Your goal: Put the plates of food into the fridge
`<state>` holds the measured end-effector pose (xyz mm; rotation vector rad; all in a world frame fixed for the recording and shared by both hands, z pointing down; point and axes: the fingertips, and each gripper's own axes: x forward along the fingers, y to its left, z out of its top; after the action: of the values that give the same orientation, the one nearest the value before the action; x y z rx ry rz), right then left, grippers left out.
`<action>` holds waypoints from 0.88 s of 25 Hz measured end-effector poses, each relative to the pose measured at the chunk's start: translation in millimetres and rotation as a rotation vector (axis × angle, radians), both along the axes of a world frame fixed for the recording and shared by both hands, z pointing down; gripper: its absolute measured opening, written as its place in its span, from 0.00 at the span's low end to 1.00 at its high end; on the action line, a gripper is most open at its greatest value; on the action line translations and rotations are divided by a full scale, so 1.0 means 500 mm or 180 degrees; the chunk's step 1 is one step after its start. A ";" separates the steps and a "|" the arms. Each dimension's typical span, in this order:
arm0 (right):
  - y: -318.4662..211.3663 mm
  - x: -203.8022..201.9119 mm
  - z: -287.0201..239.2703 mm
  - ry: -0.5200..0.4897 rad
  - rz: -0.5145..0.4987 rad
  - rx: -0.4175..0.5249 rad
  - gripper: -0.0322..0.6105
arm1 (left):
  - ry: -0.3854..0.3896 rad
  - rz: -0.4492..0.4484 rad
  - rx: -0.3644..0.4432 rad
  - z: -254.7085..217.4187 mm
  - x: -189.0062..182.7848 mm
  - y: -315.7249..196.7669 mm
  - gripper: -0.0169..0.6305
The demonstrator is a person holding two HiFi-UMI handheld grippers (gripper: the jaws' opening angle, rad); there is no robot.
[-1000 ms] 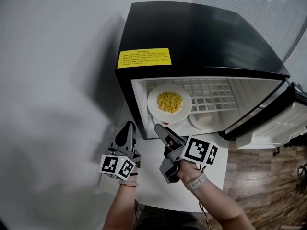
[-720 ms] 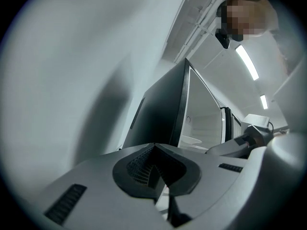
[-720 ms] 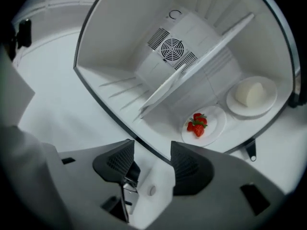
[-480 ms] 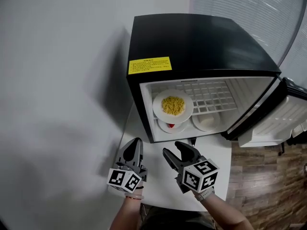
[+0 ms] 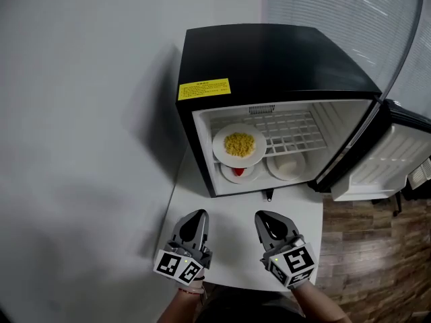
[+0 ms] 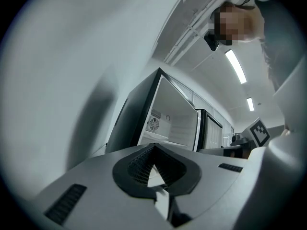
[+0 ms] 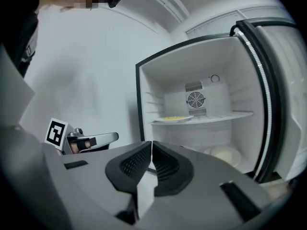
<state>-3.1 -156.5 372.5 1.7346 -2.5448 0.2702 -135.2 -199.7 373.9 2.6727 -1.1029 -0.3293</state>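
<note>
The black fridge (image 5: 269,59) stands open on the white table (image 5: 229,200). On its wire shelf sits a white plate of yellow food (image 5: 239,145), seen edge-on in the right gripper view as the plate of yellow food (image 7: 173,119). Below it lie a plate with red food (image 5: 237,173) and a plate with pale food (image 5: 287,166), the latter also showing as the pale-food plate (image 7: 223,154). My left gripper (image 5: 197,217) and right gripper (image 5: 267,219) hover over the table's near edge, both shut and empty. The right jaws have just closed on nothing.
The fridge door (image 5: 394,153) hangs open to the right, over wooden floor (image 5: 363,247). A grey wall (image 5: 81,113) runs along the left of the table. A small dark object (image 5: 269,195) lies on the table by the fridge's front edge.
Both grippers have drawn back from the fridge toward the table's near edge. The right gripper rolled upright and its jaws went from open to shut, with nothing between them.
</note>
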 end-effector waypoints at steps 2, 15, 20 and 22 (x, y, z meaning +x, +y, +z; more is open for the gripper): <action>0.030 0.029 -0.003 -0.0016 0.0096 0.0017 0.06 | -0.0012 0.0021 -0.0033 0.002 0.005 0.029 0.04; 0.229 0.147 -0.009 -0.0048 0.0451 -0.0023 0.06 | -0.0086 0.0159 -0.0075 -0.013 0.058 0.198 0.04; 0.301 0.160 -0.017 -0.0039 0.0435 0.0064 0.06 | -0.0087 0.0181 -0.0013 -0.030 0.077 0.257 0.04; 0.332 0.155 -0.011 -0.0068 0.0410 0.0078 0.06 | -0.0109 0.0208 -0.0038 -0.024 0.082 0.290 0.04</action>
<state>74.6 9.5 367.3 1.9178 -2.4645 0.2656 -94.2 -54.8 361.7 2.7064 -1.0210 -0.2651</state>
